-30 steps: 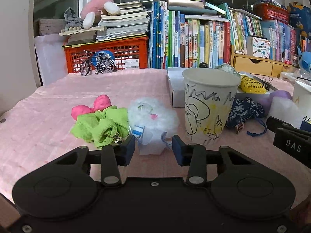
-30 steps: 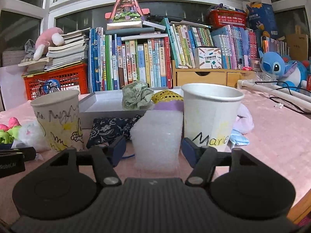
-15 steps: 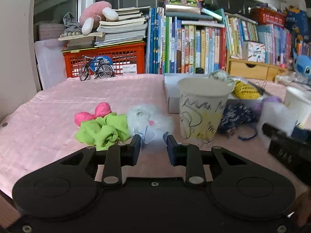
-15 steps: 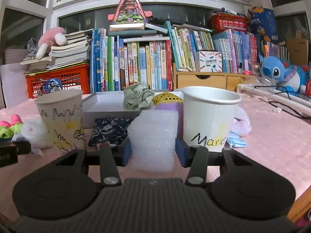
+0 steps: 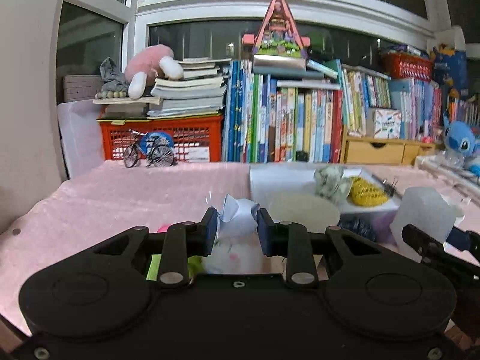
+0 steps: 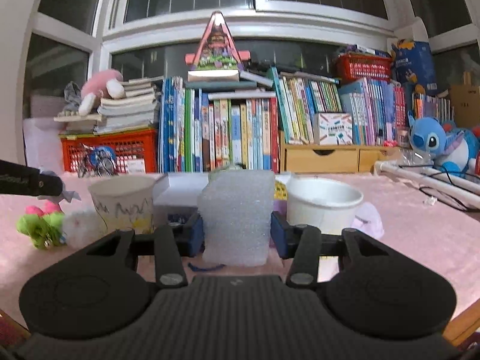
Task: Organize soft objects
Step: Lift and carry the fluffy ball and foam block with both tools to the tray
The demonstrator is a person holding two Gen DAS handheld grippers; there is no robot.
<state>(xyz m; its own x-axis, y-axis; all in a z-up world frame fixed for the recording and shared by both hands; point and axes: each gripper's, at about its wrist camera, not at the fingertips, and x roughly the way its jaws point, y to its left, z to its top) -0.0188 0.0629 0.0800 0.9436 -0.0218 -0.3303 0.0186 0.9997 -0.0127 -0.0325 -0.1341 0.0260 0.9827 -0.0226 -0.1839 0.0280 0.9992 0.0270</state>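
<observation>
My left gripper (image 5: 235, 228) is shut on the pale blue cloth tuft (image 5: 237, 214) of a white fluffy ball (image 5: 231, 256), which hangs just under the pads above the pink tablecloth. My right gripper (image 6: 237, 234) is shut on a white foam block (image 6: 237, 216), held upright, with a pad pressed to each side. A paper cup with scribbled drawings (image 6: 123, 204) stands left of the block and a white paper cup (image 6: 324, 207) stands right of it. A green scrunchie (image 6: 39, 228) and a pink soft piece (image 6: 40, 210) lie at the left.
A white box tray (image 5: 279, 180) behind the cups holds a crumpled green-white thing (image 5: 330, 183) and a yellow net ball (image 5: 367, 193). A navy floral pouch (image 5: 357, 228) and a lilac soft piece (image 6: 370, 219) lie by the cups. Books and a red crate (image 5: 162, 141) line the back edge.
The left jaws closed on the fluffy ball's blue tuft and rose with it. The right jaws closed on the foam block and lifted it a little.
</observation>
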